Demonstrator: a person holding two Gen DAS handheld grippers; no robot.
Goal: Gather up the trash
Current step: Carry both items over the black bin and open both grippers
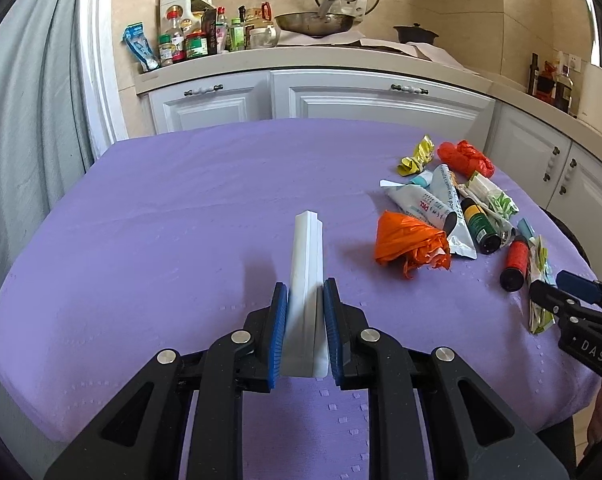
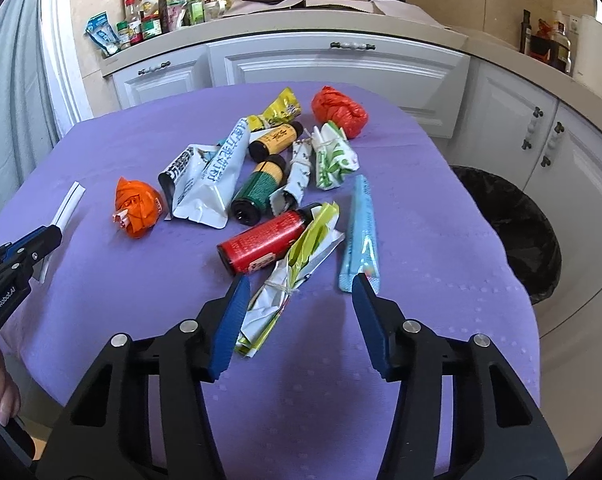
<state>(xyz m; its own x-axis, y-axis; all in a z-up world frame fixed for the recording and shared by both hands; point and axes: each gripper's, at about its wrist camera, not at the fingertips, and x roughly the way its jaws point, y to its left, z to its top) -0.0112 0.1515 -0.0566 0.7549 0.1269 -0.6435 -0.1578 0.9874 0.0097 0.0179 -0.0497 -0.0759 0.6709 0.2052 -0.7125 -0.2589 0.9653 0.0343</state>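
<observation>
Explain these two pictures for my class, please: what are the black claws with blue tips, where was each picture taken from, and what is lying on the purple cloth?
No robot here: a person holds a two-finger gripper in each hand, with a camera on each looking along its fingers. The left gripper is shut on a white plastic strip. The right gripper is open, with the end of a tied yellow-green wrapper between its jaws, unpinched. On the purple tablecloth lies trash: an orange bag, a red bag, a red bottle, a green bottle, a blue packet. A black-lined bin stands beside the table.
</observation>
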